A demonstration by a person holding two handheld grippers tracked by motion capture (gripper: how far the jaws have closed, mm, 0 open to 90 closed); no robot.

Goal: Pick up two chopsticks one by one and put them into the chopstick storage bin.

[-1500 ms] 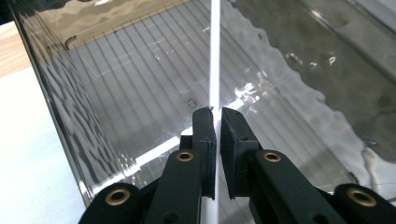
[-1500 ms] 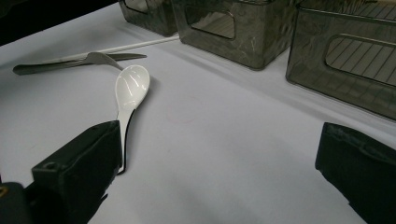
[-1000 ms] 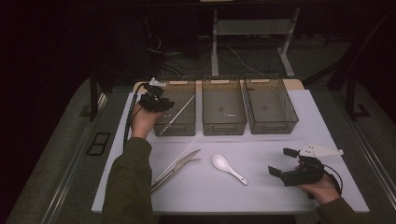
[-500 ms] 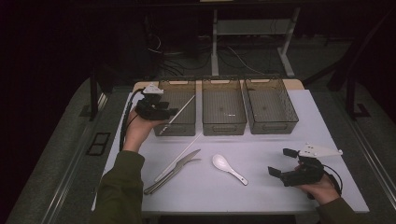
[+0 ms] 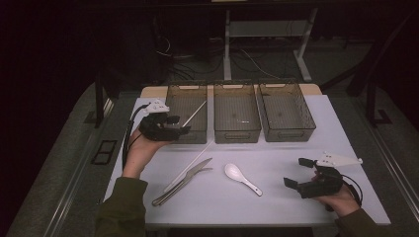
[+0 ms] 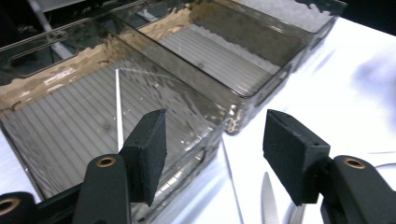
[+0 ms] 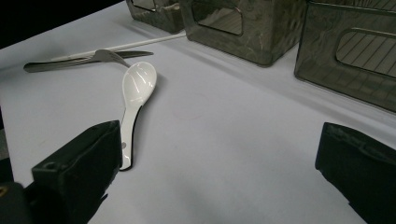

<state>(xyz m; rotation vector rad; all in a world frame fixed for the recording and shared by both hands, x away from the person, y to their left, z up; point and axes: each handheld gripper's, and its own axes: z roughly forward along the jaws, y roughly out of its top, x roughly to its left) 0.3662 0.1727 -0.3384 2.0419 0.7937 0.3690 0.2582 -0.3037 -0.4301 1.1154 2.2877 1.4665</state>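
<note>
My left gripper (image 5: 178,125) hangs at the near left corner of the left bin (image 5: 173,97), its jaws apart with nothing between them; they have just been opening. A white chopstick (image 5: 195,113) leans inside that bin, also seen past the left jaw as the chopstick (image 6: 118,108). A second chopstick (image 5: 193,160), a knife (image 5: 190,173), a fork (image 5: 178,188) and a white spoon (image 5: 241,177) lie on the white table. My right gripper (image 5: 296,172) rests open at the front right, facing the spoon (image 7: 137,91).
Three smoky clear bins stand in a row at the back: the left one, the middle bin (image 5: 236,112) and the right bin (image 5: 285,109). The table's front edge (image 5: 247,222) runs close to both forearms. Dark floor and cables lie beyond the table.
My left gripper has drawn back from over the left bin toward the person, and its jaws stand wider. The chopstick stays in the bin. The right gripper has not moved.
</note>
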